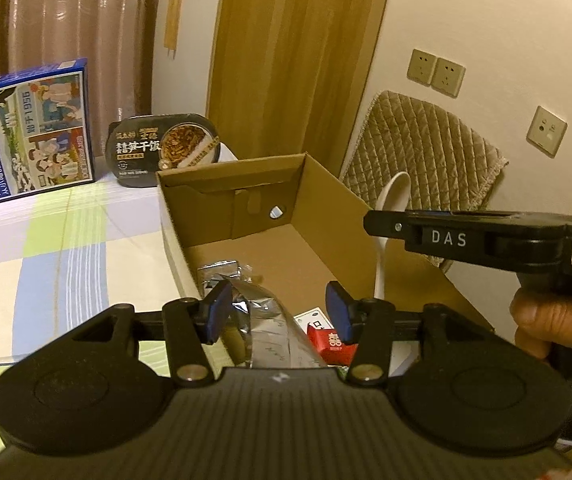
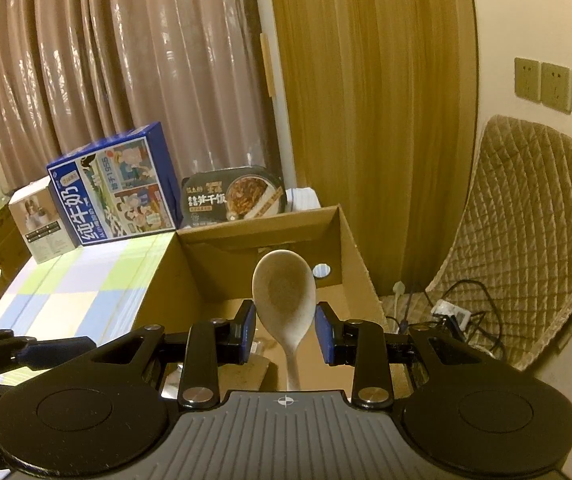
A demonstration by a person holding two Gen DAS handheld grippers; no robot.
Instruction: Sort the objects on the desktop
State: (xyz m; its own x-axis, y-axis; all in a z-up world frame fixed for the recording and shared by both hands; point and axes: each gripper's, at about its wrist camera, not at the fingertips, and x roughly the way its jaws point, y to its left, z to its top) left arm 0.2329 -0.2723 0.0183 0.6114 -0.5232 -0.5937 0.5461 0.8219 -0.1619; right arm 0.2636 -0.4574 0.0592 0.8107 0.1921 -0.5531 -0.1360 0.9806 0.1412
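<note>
An open cardboard box point(image 1: 326, 200) stands on the checked tablecloth. Inside lie a silver foil packet point(image 1: 262, 320) and a red packet point(image 1: 332, 344). My left gripper point(image 1: 280, 312) is open above the box's near end, with the foil packet between and below its blue pads. In the right wrist view my right gripper point(image 2: 285, 332) is open over the box point(image 2: 350, 240). A pale spoon point(image 2: 286, 300) stands between its pads, bowl up, not clamped. The spoon point(image 1: 390, 216) and the right gripper's finger point(image 1: 466, 236) show in the left wrist view at the box's right wall.
A blue milk carton box point(image 1: 30, 136) and a black instant rice bowl point(image 1: 166, 148) stand at the table's back. A small white box point(image 2: 40, 220) stands left of them. A quilted chair point(image 2: 526, 240) and cables point(image 2: 446, 312) are to the right by the wall.
</note>
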